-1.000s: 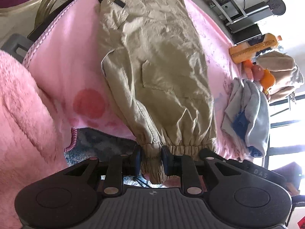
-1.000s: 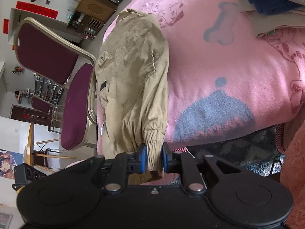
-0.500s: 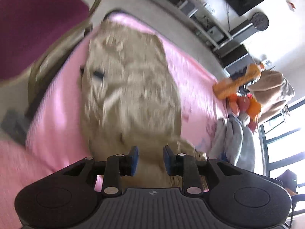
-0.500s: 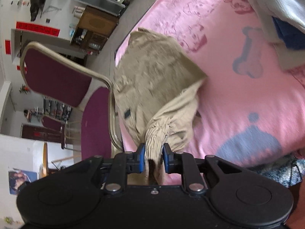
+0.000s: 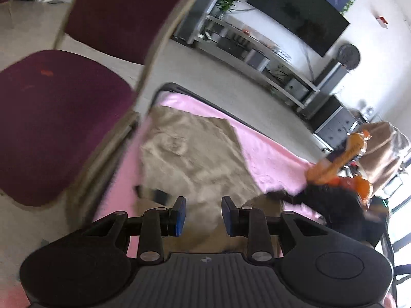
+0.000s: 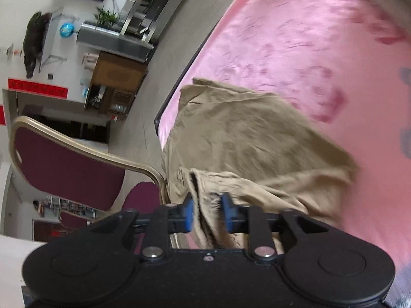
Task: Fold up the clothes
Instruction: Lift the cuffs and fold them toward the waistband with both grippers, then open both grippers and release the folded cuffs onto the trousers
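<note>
We note a pink blanket over the work surface, with khaki trousers doubled at centre frame. The right gripper is opening, cuff slack between the pads; the left gripper is opening, nothing gripped. Risk: the fold slumps toward the maroon chair.

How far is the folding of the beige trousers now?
Done: the beige trousers lie doubled over on the pink blanket, cuffs brought to the far end. In hand: both grippers are opening; the right gripper has a cuff between its pads, the left gripper hovers above cloth. Left: perhaps another fold.
</note>
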A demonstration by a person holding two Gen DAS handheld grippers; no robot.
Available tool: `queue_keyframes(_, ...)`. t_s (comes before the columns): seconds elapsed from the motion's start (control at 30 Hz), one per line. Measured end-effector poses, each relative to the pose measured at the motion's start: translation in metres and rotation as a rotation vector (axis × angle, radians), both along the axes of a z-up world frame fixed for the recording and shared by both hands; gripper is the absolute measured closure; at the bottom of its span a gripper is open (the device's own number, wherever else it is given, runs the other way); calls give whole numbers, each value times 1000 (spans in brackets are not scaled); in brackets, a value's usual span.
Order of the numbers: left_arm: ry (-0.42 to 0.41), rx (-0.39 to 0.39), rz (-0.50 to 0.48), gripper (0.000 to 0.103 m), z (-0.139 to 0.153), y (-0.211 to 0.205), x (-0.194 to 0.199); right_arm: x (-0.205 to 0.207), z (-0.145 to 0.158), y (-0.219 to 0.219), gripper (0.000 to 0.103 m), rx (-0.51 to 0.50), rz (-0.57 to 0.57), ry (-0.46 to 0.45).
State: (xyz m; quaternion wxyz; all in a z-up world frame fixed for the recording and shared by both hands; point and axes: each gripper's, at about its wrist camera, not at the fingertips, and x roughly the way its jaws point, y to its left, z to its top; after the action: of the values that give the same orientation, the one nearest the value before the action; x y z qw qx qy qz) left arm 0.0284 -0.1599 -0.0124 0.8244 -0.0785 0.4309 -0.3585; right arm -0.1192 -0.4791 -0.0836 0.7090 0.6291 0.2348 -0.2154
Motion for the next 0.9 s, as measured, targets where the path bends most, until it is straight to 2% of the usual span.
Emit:
queue_keyframes(0.07, -9, 11, -8, 72, -4, 10, -1, 19, -7, -10, 64, 15, 34, -3)
queue_keyframes(0.13, -29, 41, -30, 67, -12, 16, -7, 16, 4, -9, 58, -19, 86, -33)
queue_keyframes(0.2, -42, 90, -53, 65, -24, 14, -13, 5, 23, -3, 55, -140, 143, -11)
queue_keyframes(0.33, -9, 187, -57, 64, -52, -3, -9, -15, 50, -3, 55, -350, 258, 57)
queue_keyframes(0.47, -62, 298, -35, 61, -75, -33, 7, -16, 49, -10, 55, -498, 423, 139)
queue_keyframes(0.53, -107, 360, -36, 61, -85, -51, 17, -9, 39, -11, 55, -553, 488, 175)
queue_keyframes(0.6, -135, 385, -56, 61, -92, -67, 25, -1, 26, -12, 55, -590, 546, 205)
queue_keyframes(0.7, -172, 420, -75, 62, -104, -86, 34, 17, 0, -13, 55, -571, 617, 208)
queue_keyframes(0.8, -162, 436, -84, 62, -117, -95, 43, 36, -24, -9, 55, -562, 663, 206)
queue_keyframes(0.9, -171, 443, -88, 64, -122, -100, 43, 52, -45, 1, 55, -616, 705, 239)
